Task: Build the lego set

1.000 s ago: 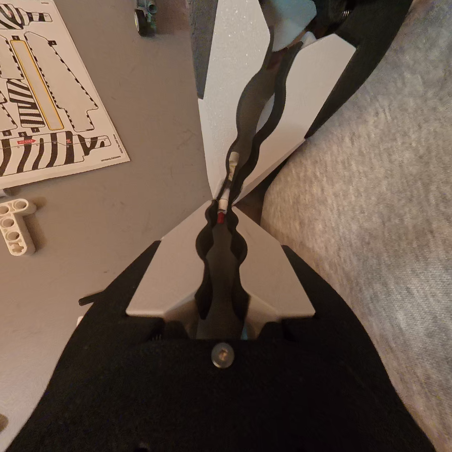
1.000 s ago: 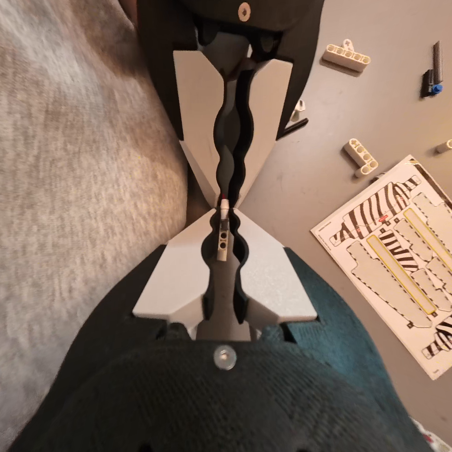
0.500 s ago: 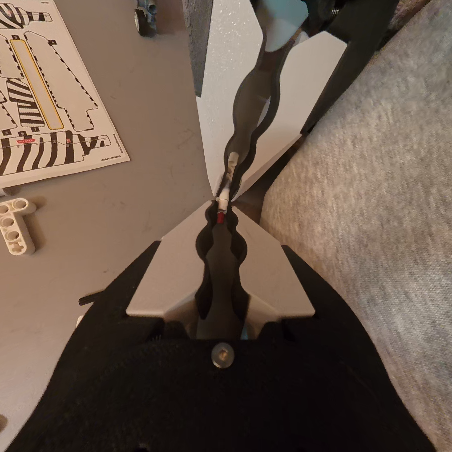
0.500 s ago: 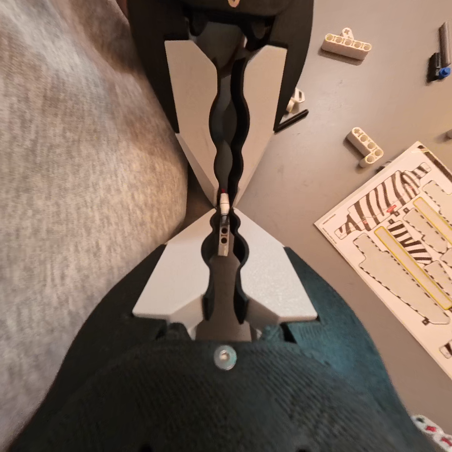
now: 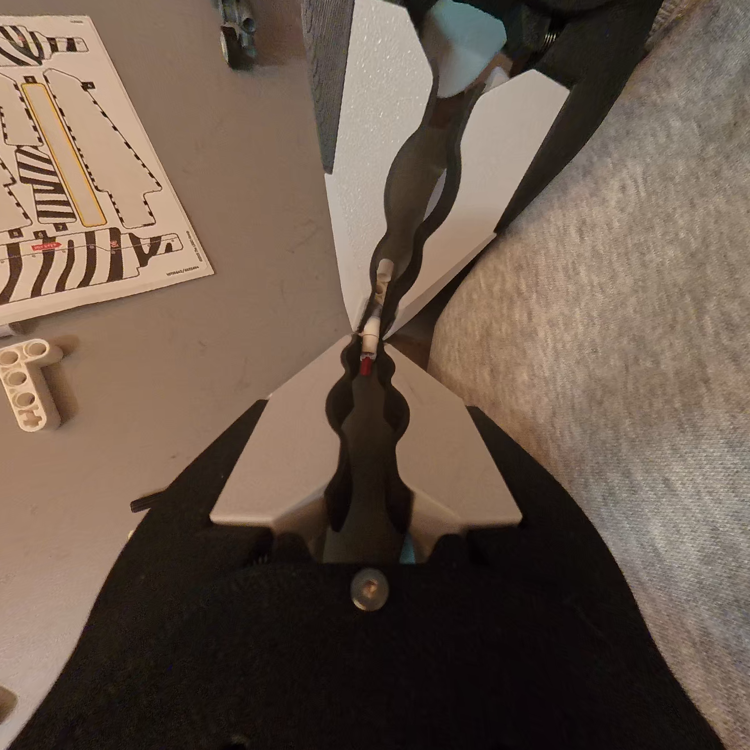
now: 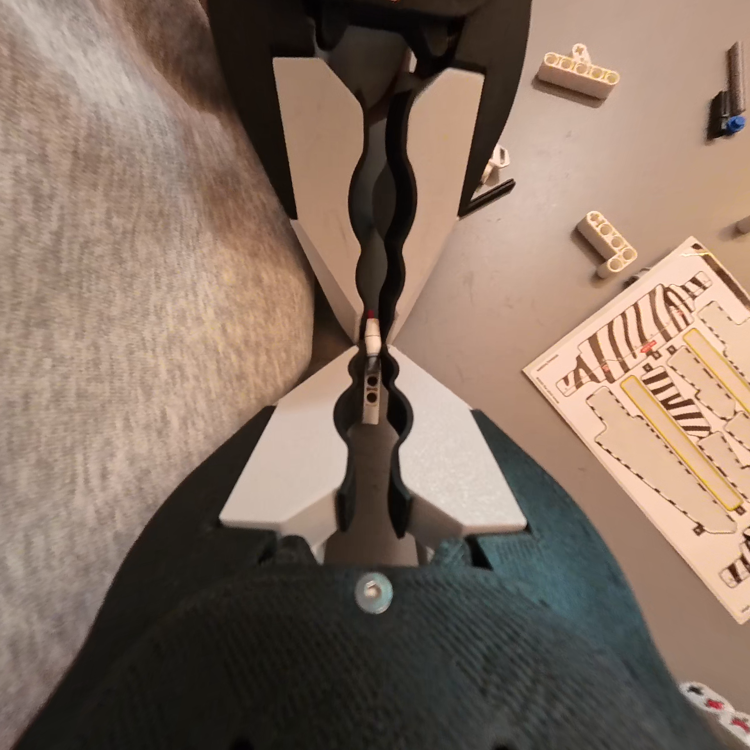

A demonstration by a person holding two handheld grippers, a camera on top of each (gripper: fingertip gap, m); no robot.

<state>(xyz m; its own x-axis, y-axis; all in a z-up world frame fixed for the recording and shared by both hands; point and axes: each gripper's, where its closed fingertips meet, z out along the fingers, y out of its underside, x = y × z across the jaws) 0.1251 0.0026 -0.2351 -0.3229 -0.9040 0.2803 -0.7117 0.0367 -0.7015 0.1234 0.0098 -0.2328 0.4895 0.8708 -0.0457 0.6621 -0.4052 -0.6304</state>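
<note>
My two grippers meet tip to tip above the grey table. My left gripper (image 5: 367, 349) is shut on a small white sleeve piece (image 5: 370, 343) with a red axle end (image 5: 365, 365). It also shows in the right wrist view (image 6: 371, 332). My right gripper (image 6: 371, 357) is shut on a short white beam with holes (image 6: 371, 395), which also shows in the left wrist view (image 5: 383, 280). The sleeve piece and the beam touch end to end between the fingertips. The joint itself is partly hidden by the jaws.
A zebra-striped sticker sheet (image 5: 81, 162) (image 6: 669, 406) lies on the table. Loose white beams (image 5: 28, 381) (image 6: 580, 75) (image 6: 606, 247), a black axle (image 6: 491, 197) and a black part with a blue pin (image 6: 730, 97) lie around. A person's grey clothing (image 5: 608, 324) (image 6: 121, 284) fills one side. My two grippers' fingertips are within a few centimetres of each other.
Both grippers stay shut on their parts and pressed tip to tip. The right gripper has shifted and turned slightly, so the table parts slide in its view.
</note>
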